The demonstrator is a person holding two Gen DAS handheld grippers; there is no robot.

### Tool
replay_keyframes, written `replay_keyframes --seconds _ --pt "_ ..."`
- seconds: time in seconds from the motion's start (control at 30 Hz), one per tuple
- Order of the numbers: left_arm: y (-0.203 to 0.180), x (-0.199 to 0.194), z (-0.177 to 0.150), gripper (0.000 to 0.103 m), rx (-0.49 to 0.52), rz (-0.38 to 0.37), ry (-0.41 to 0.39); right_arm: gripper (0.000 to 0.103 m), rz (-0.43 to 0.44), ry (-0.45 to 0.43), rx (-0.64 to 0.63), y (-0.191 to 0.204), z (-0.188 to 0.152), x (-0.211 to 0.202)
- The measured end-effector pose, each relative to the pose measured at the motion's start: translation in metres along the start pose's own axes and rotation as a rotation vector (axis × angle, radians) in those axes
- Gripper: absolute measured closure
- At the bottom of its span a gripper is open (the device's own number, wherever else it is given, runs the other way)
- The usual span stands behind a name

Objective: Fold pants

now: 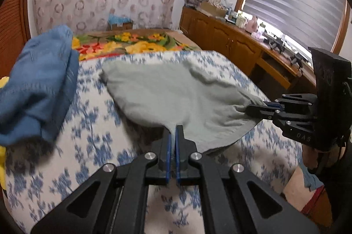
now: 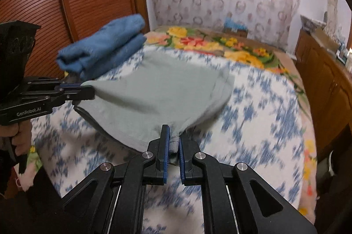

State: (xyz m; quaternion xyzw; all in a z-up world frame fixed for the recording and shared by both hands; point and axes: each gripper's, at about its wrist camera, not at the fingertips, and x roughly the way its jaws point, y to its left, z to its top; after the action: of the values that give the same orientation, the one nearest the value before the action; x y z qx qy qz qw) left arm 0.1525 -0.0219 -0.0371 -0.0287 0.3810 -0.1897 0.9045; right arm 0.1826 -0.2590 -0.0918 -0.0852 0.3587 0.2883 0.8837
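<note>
The pale grey-green pants lie spread on the blue-and-white floral bedspread, with their near edge lifted. My left gripper is shut on one near corner of the pants. My right gripper shows at the right of the left wrist view, shut on the other near corner. In the right wrist view the pants stretch between my right gripper at the bottom and my left gripper at the left. The far end of the pants rests on the bed.
A folded blue cloth pile sits on the bed to the left, also in the right wrist view. A flowered blanket covers the far bed. A wooden cabinet with clutter runs along the right, under a window blind.
</note>
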Motion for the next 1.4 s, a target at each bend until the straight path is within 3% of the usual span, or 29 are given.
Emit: replay_keyframes --seconds 0.47,0.93,1.2,1.4 --pt "-0.007 -0.010 -0.058 0.103 -0.009 0.015 0.036 0.098 0.025 0.013 0.042 0.022 -0.057 -0.006" --pt "-0.013 -0.004 -0.074 0.103 0.002 0.037 0.074 0.097 0.000 0.023 0.092 0.028 -0.081 -0.009" --pt "-0.007 -0.004 -0.072 0.086 -0.002 0.040 0.074 0.094 -0.004 -0.005 0.102 0.026 -0.082 -0.021" --pt "0.002 -0.010 -0.068 0.070 0.003 0.114 0.045 0.094 -0.018 -0.021 0.099 0.026 -0.081 -0.024"
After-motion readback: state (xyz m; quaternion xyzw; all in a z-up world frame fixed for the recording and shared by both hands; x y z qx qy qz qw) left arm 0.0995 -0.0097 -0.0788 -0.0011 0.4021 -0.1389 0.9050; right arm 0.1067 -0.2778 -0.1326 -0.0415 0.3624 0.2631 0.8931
